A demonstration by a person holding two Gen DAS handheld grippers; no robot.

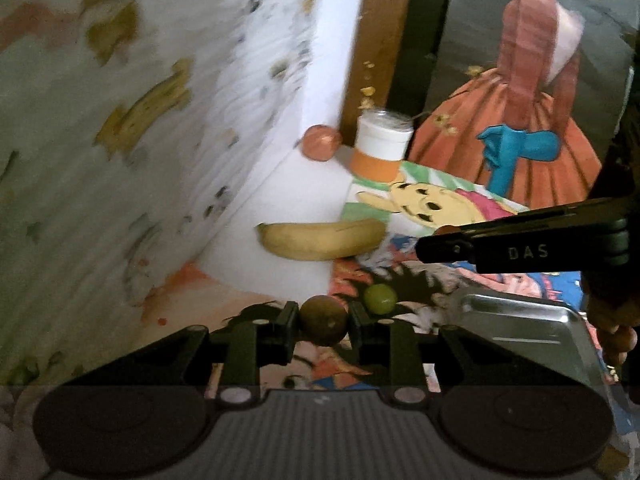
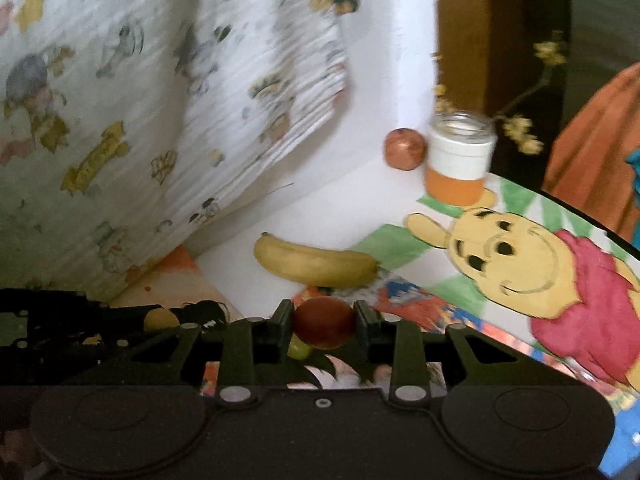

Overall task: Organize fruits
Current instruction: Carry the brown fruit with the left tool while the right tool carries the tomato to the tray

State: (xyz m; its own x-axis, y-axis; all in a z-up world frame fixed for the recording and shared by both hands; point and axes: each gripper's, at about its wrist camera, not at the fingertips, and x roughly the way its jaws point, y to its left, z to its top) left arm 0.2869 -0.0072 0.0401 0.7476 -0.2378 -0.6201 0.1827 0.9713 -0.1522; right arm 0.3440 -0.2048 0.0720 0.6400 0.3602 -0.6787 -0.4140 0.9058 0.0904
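1. A brown round fruit is clamped by the left hand-held gripper; a red fruit by the right hand-held gripper.
2. A metal tray is shown only in the left view.
3. A green grape is half hidden in the right view.
4. Beyond, a banana lies on the bench; the far jar is blurred.

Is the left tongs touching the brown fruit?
Touching. The left wrist view shows the left tongs with both pads pressed against the brown fruit, no gap either side.
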